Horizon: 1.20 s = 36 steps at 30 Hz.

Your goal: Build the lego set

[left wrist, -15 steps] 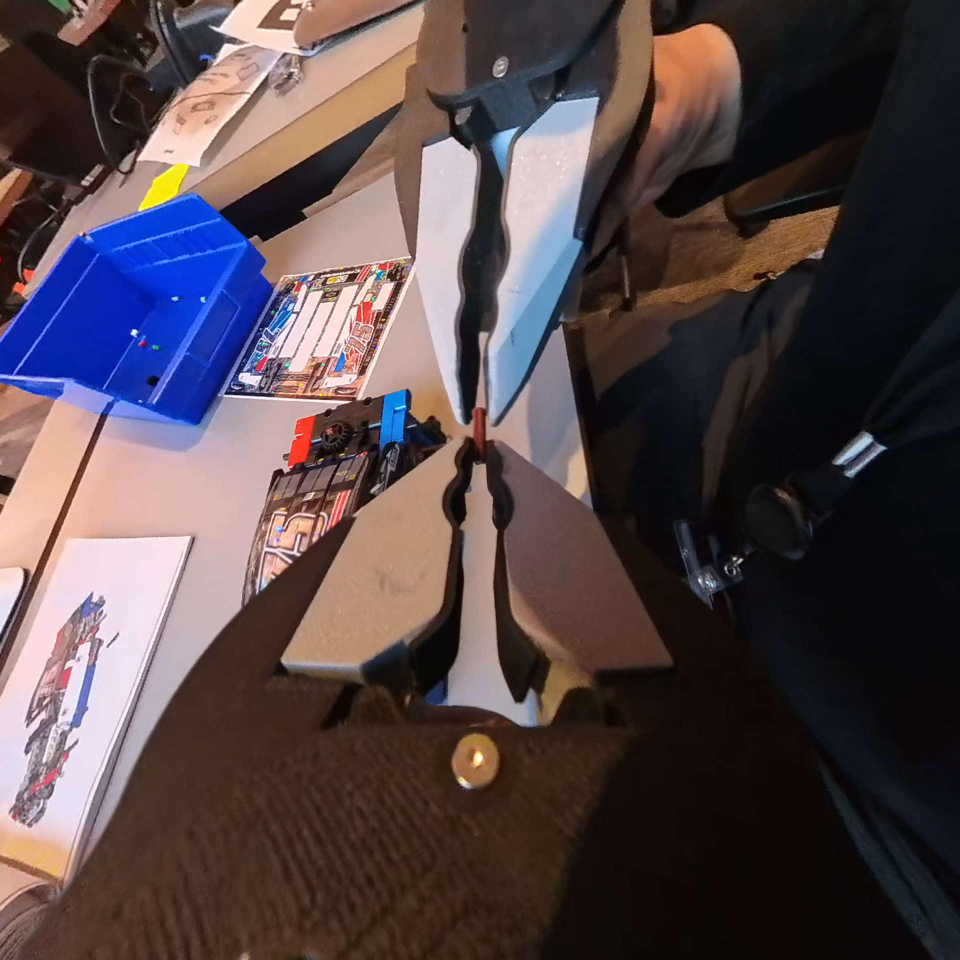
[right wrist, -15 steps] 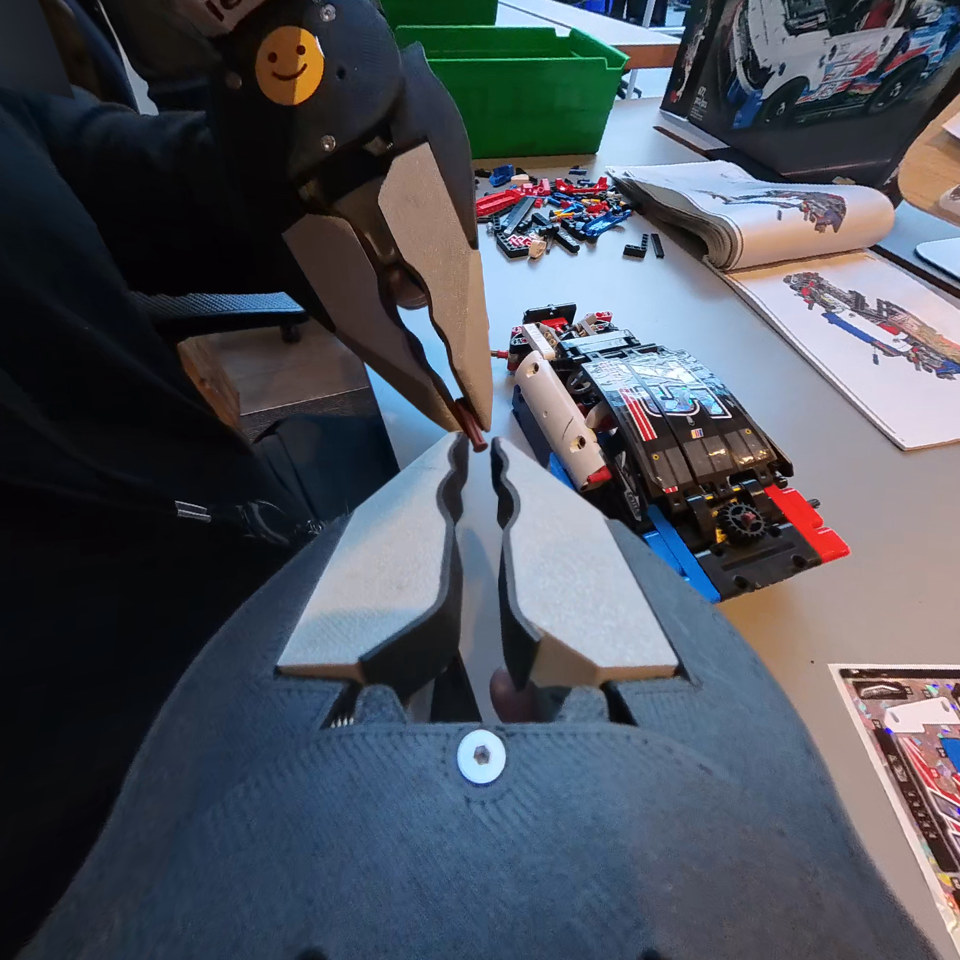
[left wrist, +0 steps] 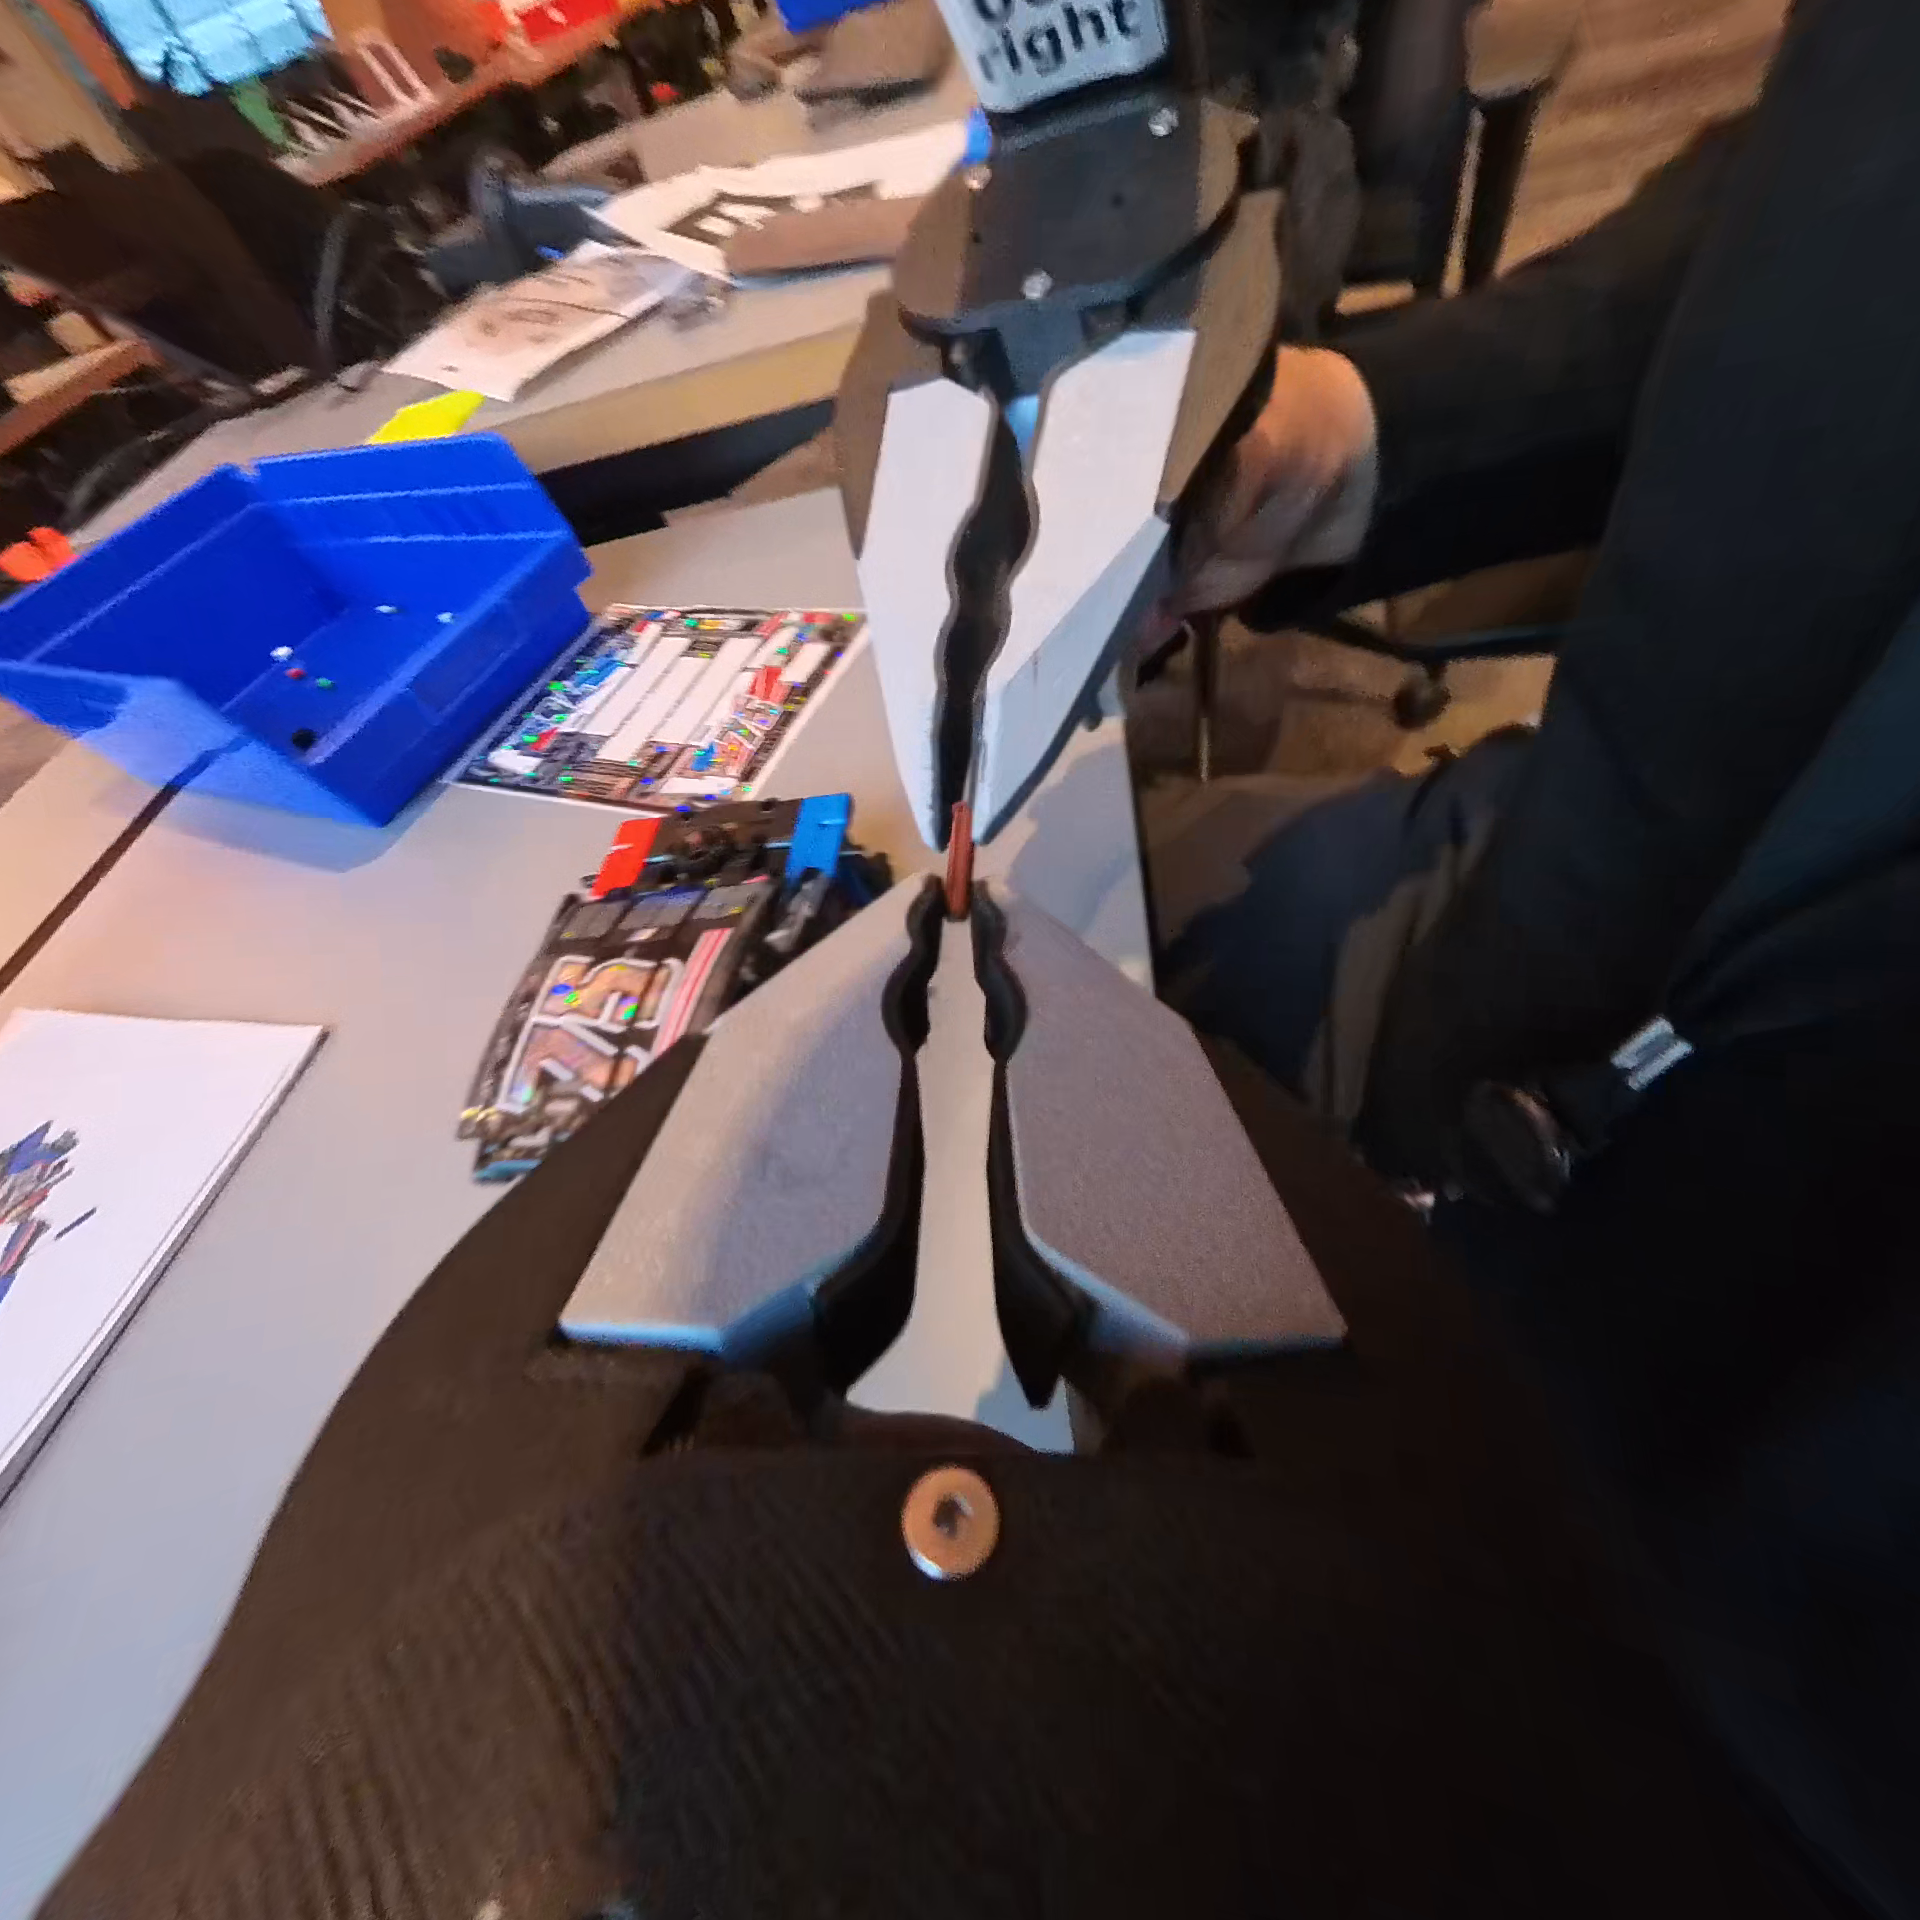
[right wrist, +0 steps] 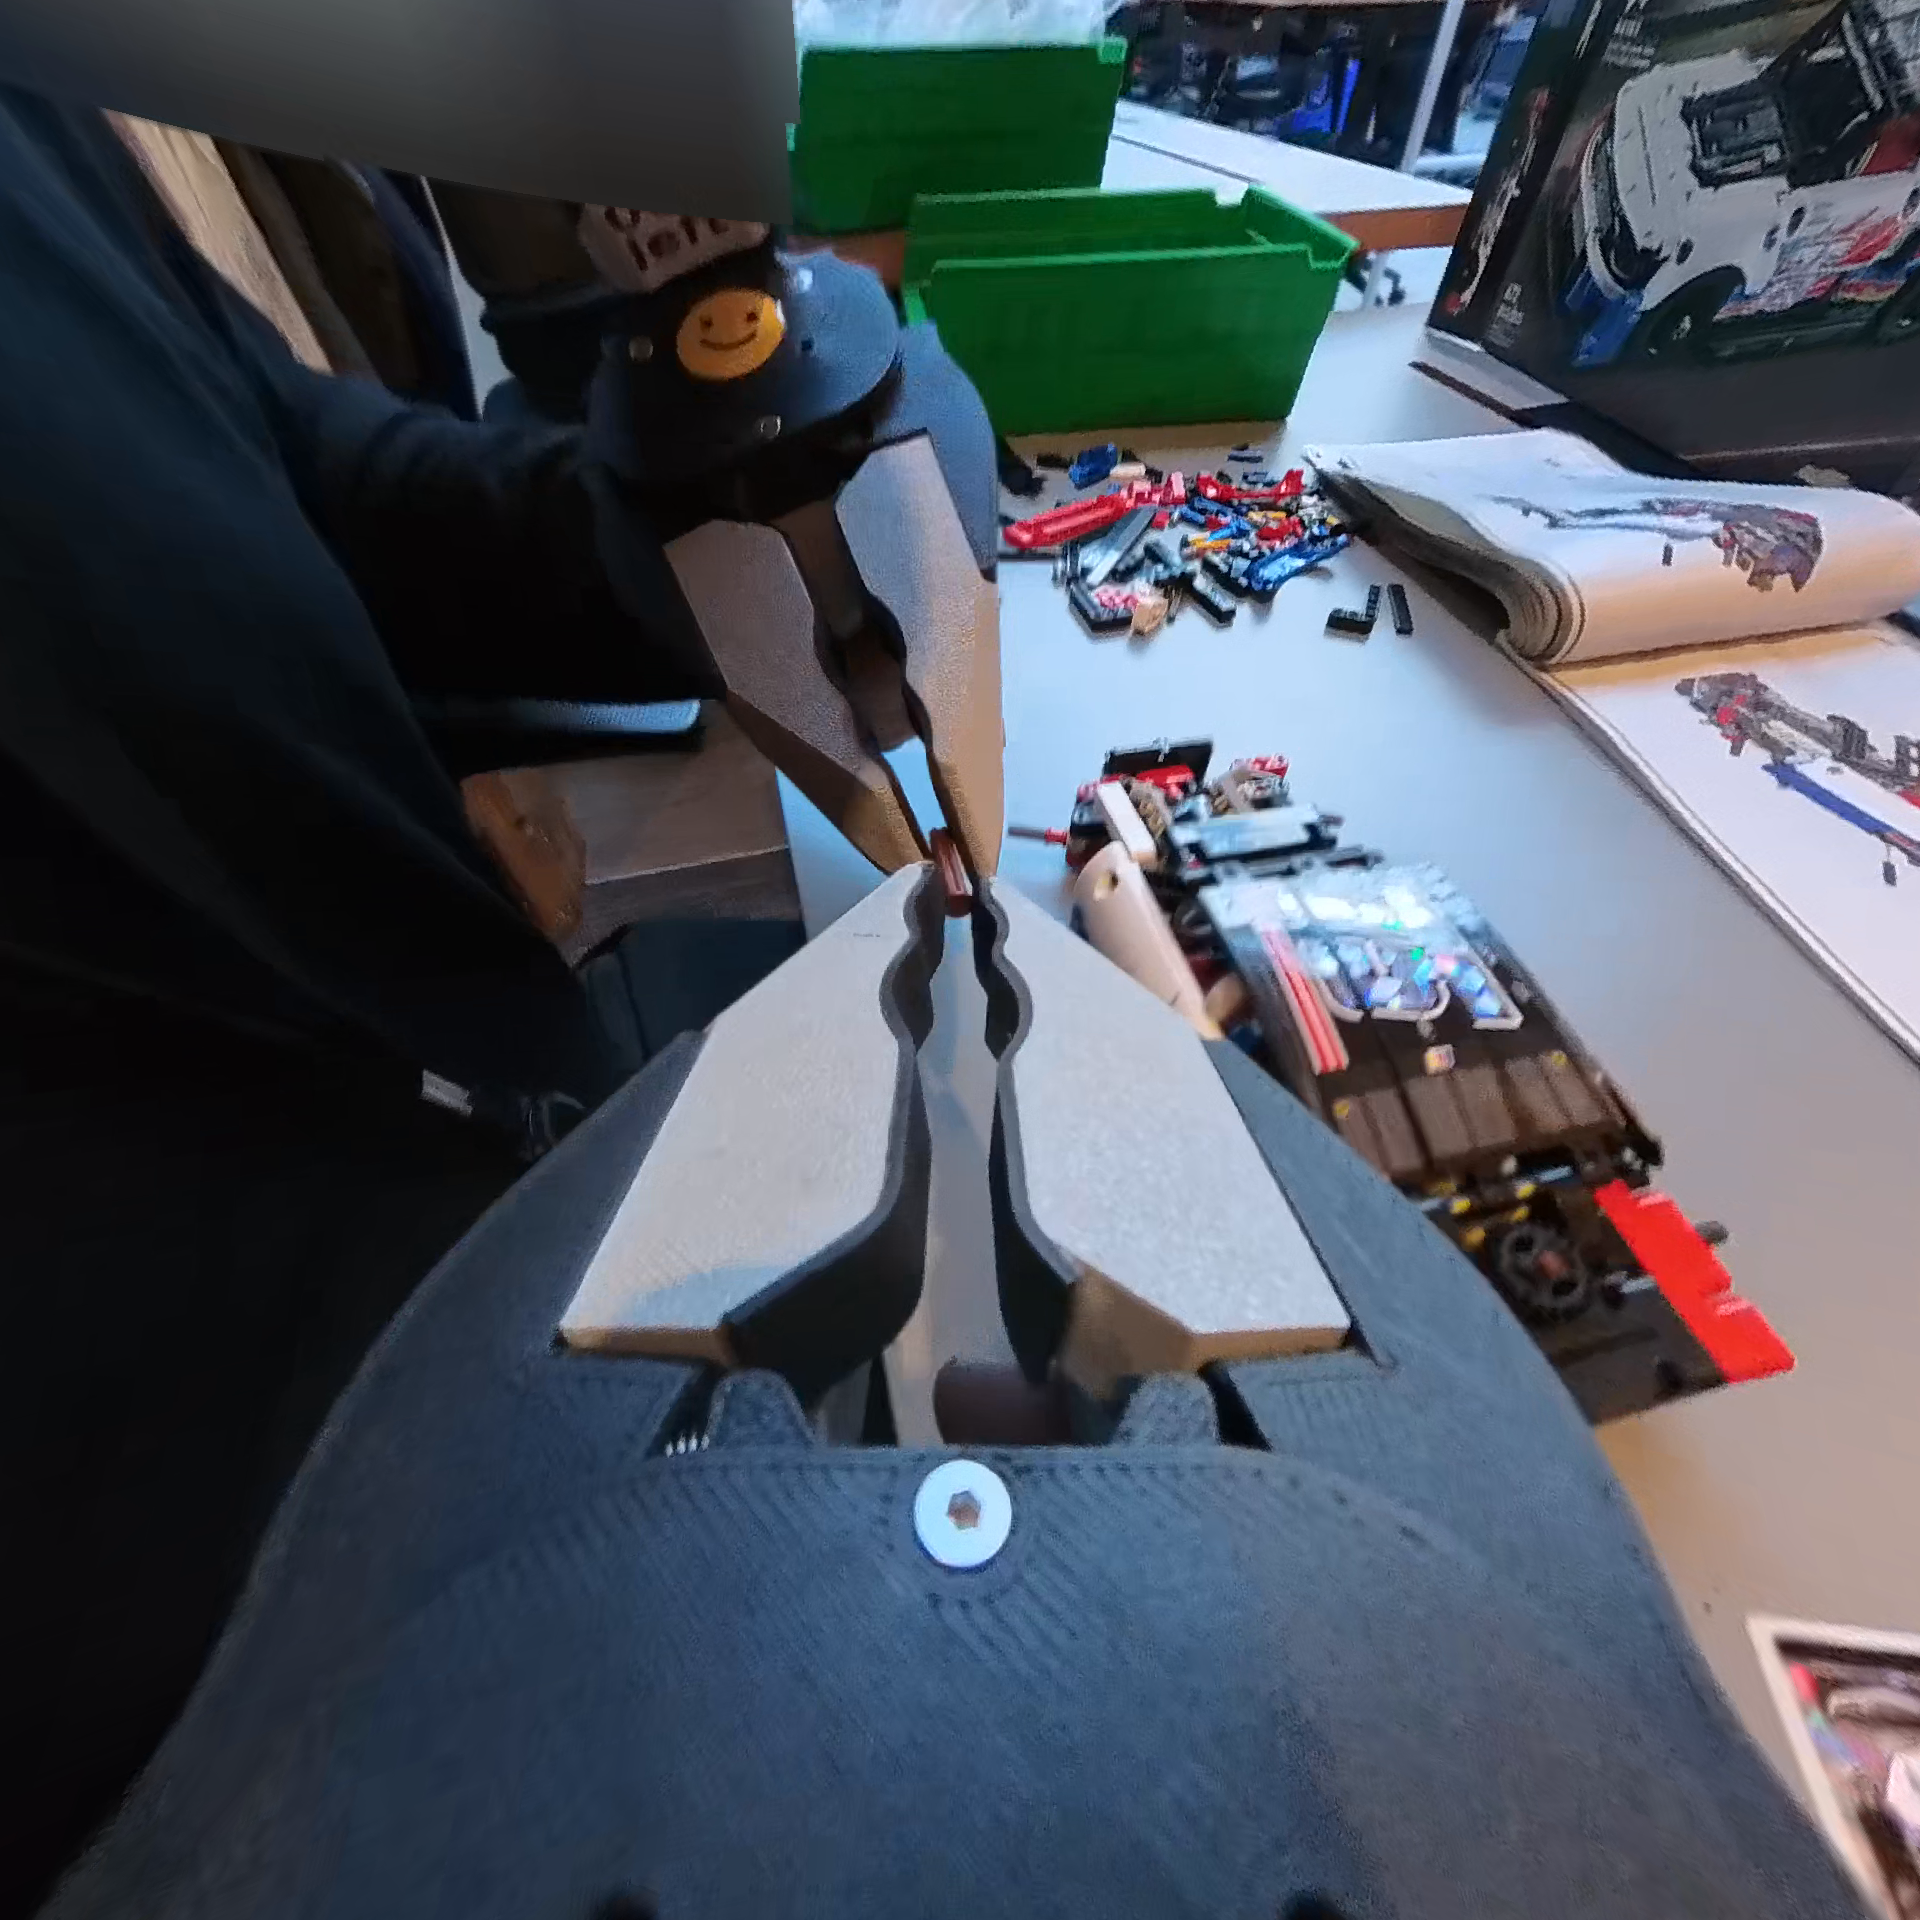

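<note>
Left gripper point(left wrist: 957, 906) and right gripper point(right wrist: 954, 896) tip to tip beside the table edge point(left wrist: 1127, 831), jaws nearly closed, both pinching one small brown pin point(left wrist: 958, 860).

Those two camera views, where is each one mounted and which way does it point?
Left wrist view: sits on the left gripper, looking along its fingers at the right gripper; a dark sleeve shows.
Right wrist view: sits on the right gripper, facing the left gripper; dark clothing shows.
Shared: both grippers pinching one small brown pin, the lego car, the grey table.
</note>
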### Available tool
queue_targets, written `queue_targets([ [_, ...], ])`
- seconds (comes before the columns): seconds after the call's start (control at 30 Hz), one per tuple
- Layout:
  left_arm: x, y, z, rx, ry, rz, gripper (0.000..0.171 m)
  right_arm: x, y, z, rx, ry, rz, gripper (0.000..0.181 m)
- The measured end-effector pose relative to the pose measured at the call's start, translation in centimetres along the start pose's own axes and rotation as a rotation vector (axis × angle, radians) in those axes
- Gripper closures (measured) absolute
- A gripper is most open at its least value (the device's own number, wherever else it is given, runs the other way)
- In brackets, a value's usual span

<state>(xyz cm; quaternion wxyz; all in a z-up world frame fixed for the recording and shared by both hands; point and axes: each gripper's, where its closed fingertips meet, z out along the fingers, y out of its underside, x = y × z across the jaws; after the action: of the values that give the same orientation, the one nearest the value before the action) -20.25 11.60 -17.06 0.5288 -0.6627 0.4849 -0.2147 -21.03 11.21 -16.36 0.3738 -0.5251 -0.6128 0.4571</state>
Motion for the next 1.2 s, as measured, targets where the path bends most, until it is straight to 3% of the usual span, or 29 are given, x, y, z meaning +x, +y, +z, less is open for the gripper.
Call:
queue_targets([
  [0.17,-5.2,0.8,-4.0,0.114,-0.160,-0.175,0.151,4.5,-4.4,1.5,0.064,0.017,-0.021,0.179],
  [0.3,-10.9,5.0,-8.1,0.135,-0.322,-0.292,0.154,12.2,-8.3,4.1,0.012,0.105,-0.221,0.179],
  [0.47,-16.4,9.3,-11.3,0.108,-0.496,-0.300,0.154,22.8,-10.5,11.4,-0.062,0.087,-0.382,0.178],
  [0.63,-19.0,11.4,-12.8,0.121,-0.636,-0.296,0.155,29.8,-8.9,20.2,-0.119,0.010,-0.483,0.178],
  [0.77,-19.6,10.7,-14.9,0.254,-0.686,-0.351,0.159,32.6,-8.4,25.4,-0.148,-0.025,-0.502,0.178],
  [0.9,-19.7,10.8,-16.3,0.318,-0.696,-0.435,0.158,34.0,-8.1,28.4,-0.161,-0.039,-0.514,0.178],
  [1.2,-19.9,11.2,-17.3,0.369,-0.695,-0.536,0.158,33.9,-7.6,30.5,-0.179,-0.055,-0.523,0.178],
])
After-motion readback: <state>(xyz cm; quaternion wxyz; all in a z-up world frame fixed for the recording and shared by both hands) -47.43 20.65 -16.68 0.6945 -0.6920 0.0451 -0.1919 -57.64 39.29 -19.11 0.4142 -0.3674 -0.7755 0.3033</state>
